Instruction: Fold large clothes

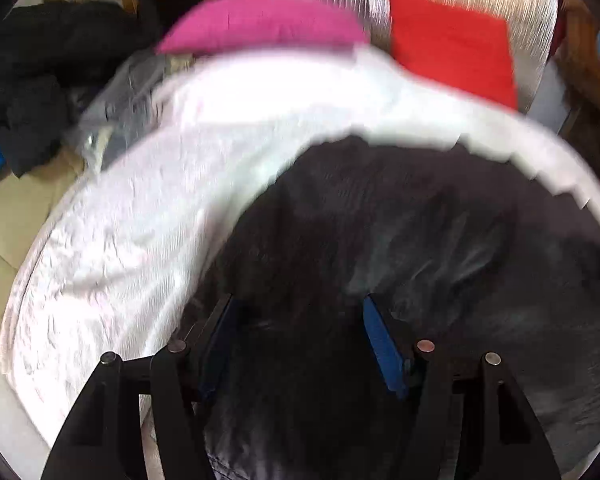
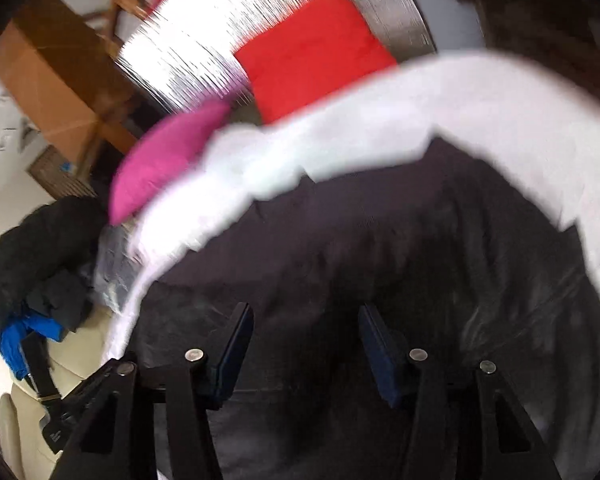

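Claws stand apart, empty: left claw (image 1: pixel 300 340) and right claw (image 2: pixel 306 344) hover over a dark garment (image 2: pixel 380 248) on a white sheet (image 1: pixel 140 220).

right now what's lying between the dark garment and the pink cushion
A stretch of white sheet lies between the dark garment and the pink cushion, with nothing else on it. Both wrist views show this, though blurred.
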Demonstrator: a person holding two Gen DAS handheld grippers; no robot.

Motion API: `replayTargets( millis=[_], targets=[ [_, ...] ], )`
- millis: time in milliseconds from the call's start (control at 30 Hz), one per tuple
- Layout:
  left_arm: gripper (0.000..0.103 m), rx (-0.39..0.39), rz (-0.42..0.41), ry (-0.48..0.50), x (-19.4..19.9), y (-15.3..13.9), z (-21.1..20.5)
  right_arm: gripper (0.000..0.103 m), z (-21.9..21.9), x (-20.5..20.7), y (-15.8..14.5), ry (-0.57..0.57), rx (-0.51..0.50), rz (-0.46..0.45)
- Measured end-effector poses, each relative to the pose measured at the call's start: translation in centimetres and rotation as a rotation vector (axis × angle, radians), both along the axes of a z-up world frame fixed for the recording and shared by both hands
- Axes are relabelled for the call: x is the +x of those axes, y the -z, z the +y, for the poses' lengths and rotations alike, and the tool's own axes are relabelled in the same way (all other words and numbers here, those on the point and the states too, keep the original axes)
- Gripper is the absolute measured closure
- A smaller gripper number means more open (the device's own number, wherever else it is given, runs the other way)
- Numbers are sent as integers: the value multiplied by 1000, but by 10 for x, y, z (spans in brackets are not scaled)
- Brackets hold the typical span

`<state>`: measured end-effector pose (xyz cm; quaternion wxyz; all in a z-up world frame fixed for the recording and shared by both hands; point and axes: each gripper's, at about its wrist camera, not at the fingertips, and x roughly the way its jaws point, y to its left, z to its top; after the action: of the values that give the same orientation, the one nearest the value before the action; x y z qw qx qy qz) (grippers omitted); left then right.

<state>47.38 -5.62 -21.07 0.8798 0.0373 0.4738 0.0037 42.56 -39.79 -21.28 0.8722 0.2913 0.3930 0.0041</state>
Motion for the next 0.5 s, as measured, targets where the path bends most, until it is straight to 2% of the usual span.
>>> replayTargets(
  millis=[33,100,233,267,367,500],
  targets=[
    [37,8,-1,8,0,1,0,45,-1,7,14,-2,26,56],
    [37,35,-10,31,1,-3,-3,45,-4,6,17,5,44,43],
    [37,18,-69,51,-15,-19,-7,43,-8,-5,1,21,57,18],
    [37,20,-88,55,-19,-16,-9,43,-8,-10,-4,23,47,8],
    [37,32,-184,65,-36,-33,-11,43,-9,-27,-19,18,17,-25],
    [37,16,-240,86,-52,-44,-13,43,-10,-58,-33,29,-58,-30]
  ],
)
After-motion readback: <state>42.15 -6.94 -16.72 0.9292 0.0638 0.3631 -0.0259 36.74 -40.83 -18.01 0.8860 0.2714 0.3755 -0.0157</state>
